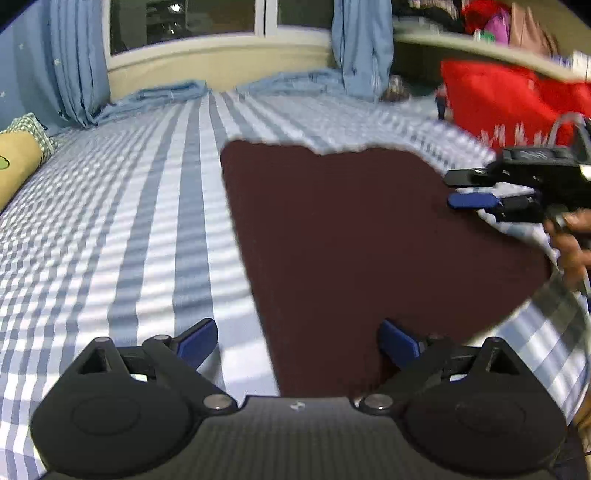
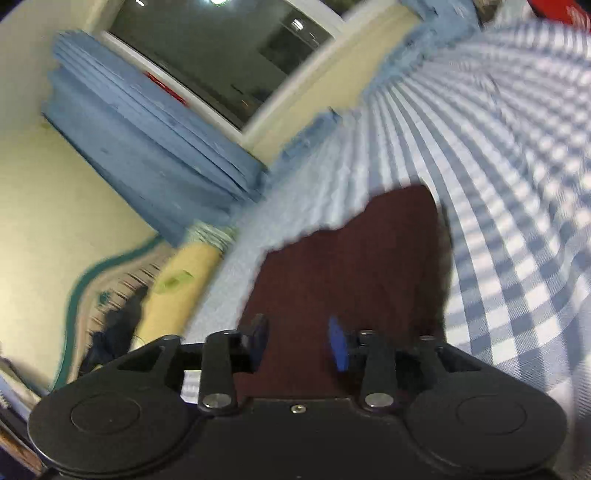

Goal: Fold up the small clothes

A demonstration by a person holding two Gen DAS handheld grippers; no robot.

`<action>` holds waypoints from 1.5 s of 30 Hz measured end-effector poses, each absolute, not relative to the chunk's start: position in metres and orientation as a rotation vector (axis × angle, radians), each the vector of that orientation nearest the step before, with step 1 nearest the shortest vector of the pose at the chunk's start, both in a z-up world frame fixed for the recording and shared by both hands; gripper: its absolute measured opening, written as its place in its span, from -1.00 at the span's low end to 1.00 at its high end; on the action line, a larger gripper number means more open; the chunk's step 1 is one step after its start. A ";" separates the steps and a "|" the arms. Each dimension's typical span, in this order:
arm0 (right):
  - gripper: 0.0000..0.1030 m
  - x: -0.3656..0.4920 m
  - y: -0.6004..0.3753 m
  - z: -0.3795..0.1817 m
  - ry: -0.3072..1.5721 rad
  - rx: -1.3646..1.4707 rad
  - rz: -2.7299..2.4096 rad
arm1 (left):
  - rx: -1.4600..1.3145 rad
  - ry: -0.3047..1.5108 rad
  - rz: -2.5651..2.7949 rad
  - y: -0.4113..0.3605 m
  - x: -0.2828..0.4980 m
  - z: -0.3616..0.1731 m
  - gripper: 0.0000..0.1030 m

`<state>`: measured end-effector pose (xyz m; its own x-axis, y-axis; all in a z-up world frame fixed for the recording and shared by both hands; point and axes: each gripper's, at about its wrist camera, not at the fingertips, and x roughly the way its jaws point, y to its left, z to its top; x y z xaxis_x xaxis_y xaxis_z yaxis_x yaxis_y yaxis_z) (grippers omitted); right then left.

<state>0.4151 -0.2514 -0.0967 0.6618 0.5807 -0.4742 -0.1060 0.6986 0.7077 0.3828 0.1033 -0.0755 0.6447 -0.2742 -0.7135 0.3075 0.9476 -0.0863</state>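
A dark maroon garment lies flat on the blue-and-white striped bed sheet. My left gripper is open above the garment's near left edge, its right finger over the cloth. My right gripper shows at the garment's right edge in the left wrist view, its jaws apart. In the right wrist view the right gripper is open and tilted, with the maroon garment under and ahead of its fingers on the checked sheet.
Blue curtains and a window stand at the bed's far end. A yellow bolster pillow lies at the left edge. A red bag sits at the right. Folded blue bedding lies at the head.
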 end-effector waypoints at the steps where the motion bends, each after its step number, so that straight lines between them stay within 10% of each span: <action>1: -0.55 0.423 -0.252 -0.106 0.792 0.685 0.383 | 0.028 0.806 -0.335 0.103 0.382 -0.077 0.87; 4: -1.00 0.430 -0.277 -0.116 0.788 0.702 0.250 | 0.011 0.811 -0.345 0.107 0.380 -0.075 0.87; 7: -0.14 0.415 -0.302 -0.095 0.694 0.687 0.147 | 0.028 0.788 -0.350 0.110 0.375 -0.068 0.87; 22: 0.99 0.353 -0.300 -0.018 0.668 0.619 0.309 | -0.131 0.793 -0.341 0.133 0.375 -0.032 0.98; 45: 0.99 0.429 -0.324 -0.113 0.968 0.808 0.438 | -0.680 0.947 -0.488 0.206 0.445 -0.118 0.94</action>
<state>0.4292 -0.3244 -0.1131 0.5149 0.6551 -0.5528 0.0176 0.6367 0.7709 0.4449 0.2056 -0.1176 0.5043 -0.6493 -0.5693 0.0863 0.6939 -0.7149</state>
